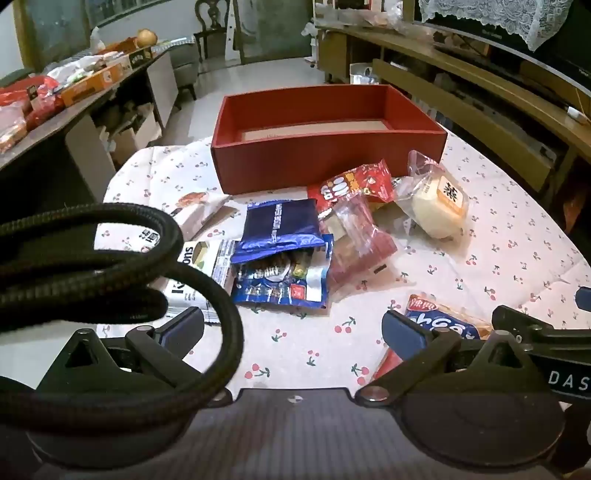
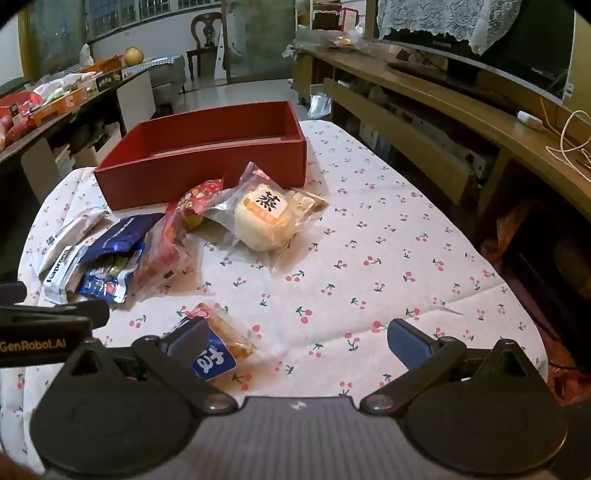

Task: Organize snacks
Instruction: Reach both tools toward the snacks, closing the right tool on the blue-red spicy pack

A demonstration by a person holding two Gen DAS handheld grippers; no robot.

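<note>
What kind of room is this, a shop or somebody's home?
Most likely a home living or dining room: a table with a cherry-print tablecloth, a carved wooden chair by the windows, and a lace-draped television on a long wooden cabinet.

Wooden chair (image 2: 207,35) beside long sideboard (image 2: 461,107)

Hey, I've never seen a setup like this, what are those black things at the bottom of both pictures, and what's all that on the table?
Those are two hand-held grippers, one in each of a person's hands, each carrying a camera that looks out along its two fingers. One picture comes from the left hand-held gripper, the other from the right hand-held gripper. Both are open and hold nothing. On the cherry-print tablecloth stands an open red box. In front of it lie loose snack packets, among them a pale bun in clear wrap and a blue packet.
</note>
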